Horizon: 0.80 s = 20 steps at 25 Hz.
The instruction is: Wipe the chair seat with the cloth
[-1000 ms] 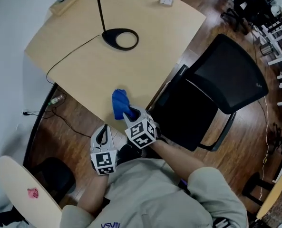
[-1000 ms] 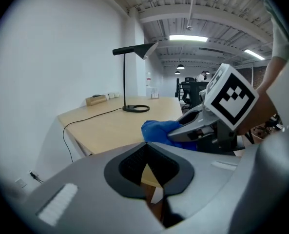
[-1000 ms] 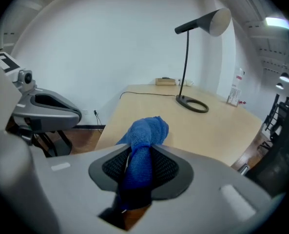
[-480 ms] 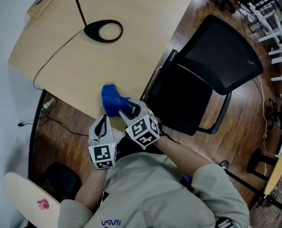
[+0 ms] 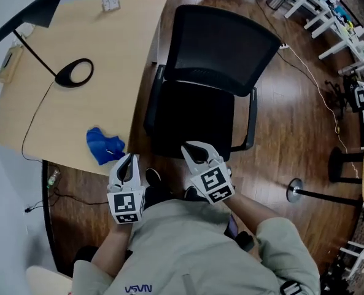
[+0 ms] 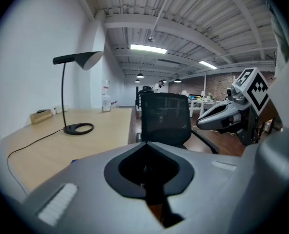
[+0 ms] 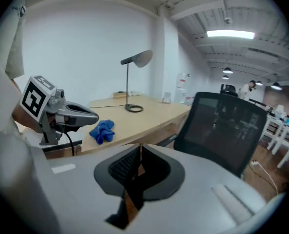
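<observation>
Desk [image 5: 65, 115] has the cloth [image 5: 104, 145] lying loose, seat [image 5: 194, 118] looks unwiped; left gripper [image 5: 127, 163] clenched empty, right gripper [image 5: 193, 147] just closed its jaws on nothing.

Head camera overhead; two cameras ride behind the jaws.
Head view looks steeply down on counter [image 5: 108, 54] and chair [image 5: 221, 48]; both gripper views face outward along their jaws, sharing that counter and chair.
</observation>
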Tool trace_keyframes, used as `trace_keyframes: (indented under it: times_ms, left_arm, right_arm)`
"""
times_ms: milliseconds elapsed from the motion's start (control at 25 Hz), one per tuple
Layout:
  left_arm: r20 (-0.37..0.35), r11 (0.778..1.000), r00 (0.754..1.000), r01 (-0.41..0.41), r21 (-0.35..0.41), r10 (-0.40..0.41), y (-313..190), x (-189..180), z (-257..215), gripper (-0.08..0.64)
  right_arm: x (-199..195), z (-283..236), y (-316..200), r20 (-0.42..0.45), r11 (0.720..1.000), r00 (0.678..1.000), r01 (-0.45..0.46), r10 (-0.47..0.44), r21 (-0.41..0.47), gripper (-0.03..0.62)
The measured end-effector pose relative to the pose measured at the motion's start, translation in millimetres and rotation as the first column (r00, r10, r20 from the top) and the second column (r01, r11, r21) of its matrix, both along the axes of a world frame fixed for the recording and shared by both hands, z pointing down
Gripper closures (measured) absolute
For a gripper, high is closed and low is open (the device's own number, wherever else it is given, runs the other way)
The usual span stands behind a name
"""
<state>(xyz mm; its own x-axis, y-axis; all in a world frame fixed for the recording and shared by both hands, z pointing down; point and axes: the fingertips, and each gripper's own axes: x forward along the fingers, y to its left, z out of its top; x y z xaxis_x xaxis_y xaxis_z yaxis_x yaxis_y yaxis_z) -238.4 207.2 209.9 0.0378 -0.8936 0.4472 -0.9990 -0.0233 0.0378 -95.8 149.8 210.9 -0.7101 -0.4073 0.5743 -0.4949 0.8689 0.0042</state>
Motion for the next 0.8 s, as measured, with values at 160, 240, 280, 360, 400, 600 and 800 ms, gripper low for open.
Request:
trace_keyframes:
  times_ms: [160, 240, 280, 360, 400, 600, 800]
  left_arm:
    - [0.007, 0.996, 0.997, -0.074, 0.045, 0.074, -1.3, 88.1, -24.9, 0.555]
    - [0.011, 0.993, 0.996, -0.095, 0.068, 0.094, 4.3, 131.5, -40.0, 0.555]
    - [0.009, 0.992, 0.995, -0.102, 0.080, 0.101, 7.4, 151.2, -47.5, 0.555]
    - [0.011, 0.988, 0.993, -0.116, 0.102, 0.116, 14.1, 185.2, -60.2, 0.555]
    - [0.018, 0.986, 0.992, -0.125, 0.110, 0.124, 17.6, 199.0, -64.8, 0.555]
    - [0.077, 0.977, 0.987, -0.154, 0.145, 0.145, 33.0, 237.0, -88.3, 0.555]
    - [0.064, 0.971, 0.986, -0.166, 0.173, 0.157, 46.2, 246.7, -101.3, 0.555]
  right_arm:
    - [121.5, -21.9, -2.2, 0.076, 0.977, 0.975, -0.213, 0.210, 0.029, 0.592]
    - [177.4, -29.0, 5.9, 0.110, 0.955, 0.950, -0.296, 0.292, 0.021, 0.592]
    - [202.1, -32.0, 10.1, 0.124, 0.944, 0.938, -0.329, 0.324, 0.018, 0.592]
    - [243.6, -37.4, 17.9, 0.147, 0.924, 0.916, -0.381, 0.374, 0.020, 0.592]
    - [260.8, -39.9, 21.5, 0.157, 0.915, 0.905, -0.403, 0.395, 0.021, 0.592]
    - [309.2, -61.2, 45.2, 0.221, 0.876, 0.857, -0.481, 0.465, 0.024, 0.592]
    - [300.3, -75.5, 77.9, 0.264, 0.875, 0.850, -0.482, 0.457, 0.037, 0.592]
